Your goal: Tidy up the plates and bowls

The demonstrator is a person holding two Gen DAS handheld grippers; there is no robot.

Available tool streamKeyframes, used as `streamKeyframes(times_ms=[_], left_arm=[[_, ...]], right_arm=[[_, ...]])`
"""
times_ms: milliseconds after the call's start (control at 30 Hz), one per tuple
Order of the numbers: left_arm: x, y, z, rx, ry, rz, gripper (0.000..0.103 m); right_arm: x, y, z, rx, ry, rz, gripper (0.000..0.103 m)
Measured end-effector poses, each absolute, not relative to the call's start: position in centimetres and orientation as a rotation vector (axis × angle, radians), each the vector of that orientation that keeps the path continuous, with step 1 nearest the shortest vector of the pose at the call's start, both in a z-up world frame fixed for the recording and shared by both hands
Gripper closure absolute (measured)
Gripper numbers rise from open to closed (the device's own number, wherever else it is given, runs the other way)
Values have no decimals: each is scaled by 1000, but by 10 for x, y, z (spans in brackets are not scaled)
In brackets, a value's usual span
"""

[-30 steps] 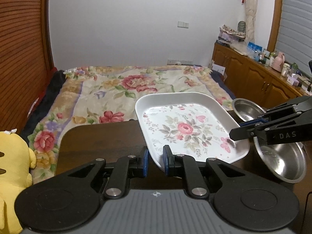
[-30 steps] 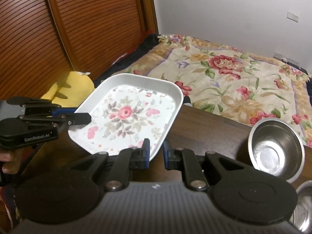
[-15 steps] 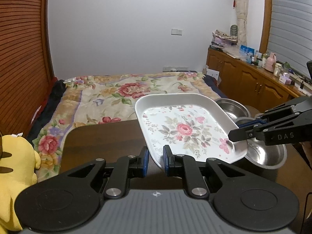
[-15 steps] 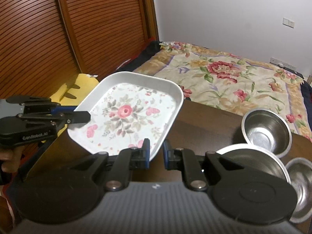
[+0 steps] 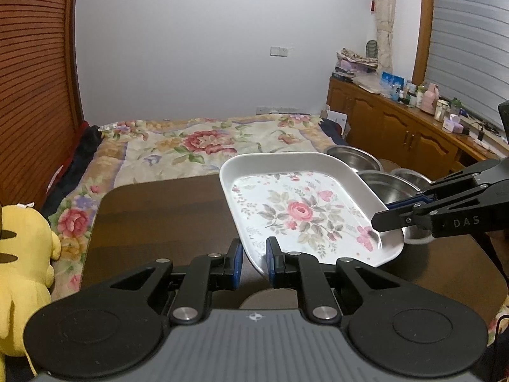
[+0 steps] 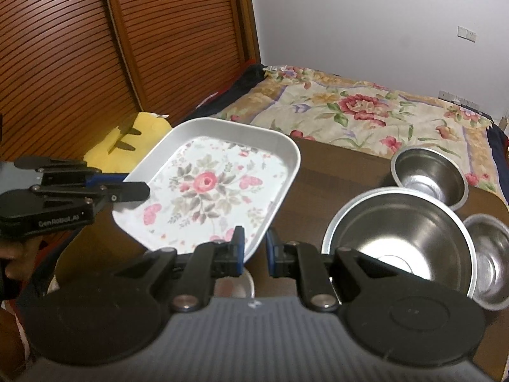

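Two hand-held grippers carry one white rectangular plate (image 5: 305, 203) with a rose pattern, empty, raised above the dark wooden tabletop (image 5: 165, 216). Left hand-held gripper (image 5: 253, 256) is clamped on one rim, right hand-held gripper (image 6: 255, 248) on the opposite rim. Three empty steel bowls sit on the tabletop to the right: a large bowl (image 6: 397, 238), a smaller bowl (image 6: 429, 175) behind it, another (image 6: 491, 254) beside it.

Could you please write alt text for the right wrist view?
Both grippers, right and left, grip the rim of a floral tray above a dark table. Three steel bowls sit to the right; a floral bed lies beyond.
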State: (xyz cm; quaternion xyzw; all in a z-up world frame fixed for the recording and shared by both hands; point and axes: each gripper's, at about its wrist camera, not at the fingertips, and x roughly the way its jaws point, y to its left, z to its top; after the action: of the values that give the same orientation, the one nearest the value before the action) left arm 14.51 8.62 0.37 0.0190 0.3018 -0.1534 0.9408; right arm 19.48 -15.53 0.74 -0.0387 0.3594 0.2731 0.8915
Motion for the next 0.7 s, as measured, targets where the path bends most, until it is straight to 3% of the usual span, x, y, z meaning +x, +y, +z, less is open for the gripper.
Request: streamKeyframes(times_ms=[700], left_arm=[[103, 84, -20, 36, 650, -321, 85]], right_arm=[[152, -166, -23, 10, 768, 593, 87]])
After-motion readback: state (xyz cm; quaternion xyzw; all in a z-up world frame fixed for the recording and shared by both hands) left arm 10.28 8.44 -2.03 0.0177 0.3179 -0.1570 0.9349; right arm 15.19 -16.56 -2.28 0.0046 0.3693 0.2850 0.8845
